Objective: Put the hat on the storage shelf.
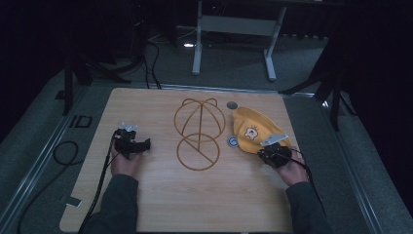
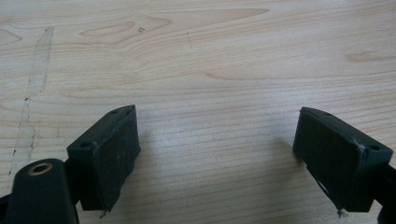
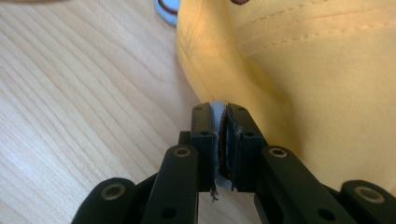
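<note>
Right gripper [image 3: 223,140] has its jaws clenched on a pale, brown-edged tab at the near rim of the soft yellow fabric cap [image 1: 253,129], right side of the wooden table [image 1: 160,204] — lift slowly, straight. Left gripper [image 2: 217,158] rests released, holding nothing — keep it clear.

A dark room is seen, dimly lit. A grey floor [image 1: 234,58] is laid beneath a wooden table [image 1: 160,209]. A white frame [image 1: 234,27] on two legs is set beyond the table's far edge. Black stands [image 1: 73,68] are placed at both sides, and black cables [image 1: 151,58] are trailed across the floor.
</note>
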`<state>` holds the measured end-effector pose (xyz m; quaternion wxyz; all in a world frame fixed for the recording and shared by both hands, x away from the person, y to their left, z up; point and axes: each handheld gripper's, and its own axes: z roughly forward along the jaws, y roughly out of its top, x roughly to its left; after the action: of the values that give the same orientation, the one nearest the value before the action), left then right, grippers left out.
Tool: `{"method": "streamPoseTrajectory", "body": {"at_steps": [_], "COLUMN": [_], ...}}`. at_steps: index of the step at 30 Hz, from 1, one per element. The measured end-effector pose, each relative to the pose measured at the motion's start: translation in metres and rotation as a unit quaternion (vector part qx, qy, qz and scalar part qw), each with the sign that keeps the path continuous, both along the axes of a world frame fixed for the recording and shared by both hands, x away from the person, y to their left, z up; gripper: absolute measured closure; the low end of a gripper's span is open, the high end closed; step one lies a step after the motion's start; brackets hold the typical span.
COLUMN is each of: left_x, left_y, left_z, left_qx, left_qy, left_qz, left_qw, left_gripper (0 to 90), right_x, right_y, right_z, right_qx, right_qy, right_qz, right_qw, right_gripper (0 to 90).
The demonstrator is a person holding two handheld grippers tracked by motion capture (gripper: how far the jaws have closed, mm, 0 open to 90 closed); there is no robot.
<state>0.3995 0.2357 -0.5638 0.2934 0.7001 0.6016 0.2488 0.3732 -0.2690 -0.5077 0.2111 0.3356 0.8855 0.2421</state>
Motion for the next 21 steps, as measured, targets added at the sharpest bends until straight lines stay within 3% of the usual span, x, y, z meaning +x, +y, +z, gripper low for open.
{"method": "streamPoseTrajectory", "body": {"at_steps": [5, 21], "left_x": [0.0, 0.0], "left_y": [0.0, 0.0], "left_z": [0.0, 0.0], "left_qx": [0.0, 0.0], "left_qy": [0.0, 0.0], "left_qz": [0.0, 0.0], "left_qw": [1.0, 1.0], "left_gripper": [14.7, 14.6], "right_x": [0.0, 0.01], "right_y": [0.002, 0.004], "right_z": [0.01, 0.066], "right_qx": [0.003, 0.026], "right_qy": [-0.01, -0.065], "right_qz": [0.0, -0.008], "right_qw": [0.9999, 0.9975], "right_gripper": [82.4, 82.6]}}
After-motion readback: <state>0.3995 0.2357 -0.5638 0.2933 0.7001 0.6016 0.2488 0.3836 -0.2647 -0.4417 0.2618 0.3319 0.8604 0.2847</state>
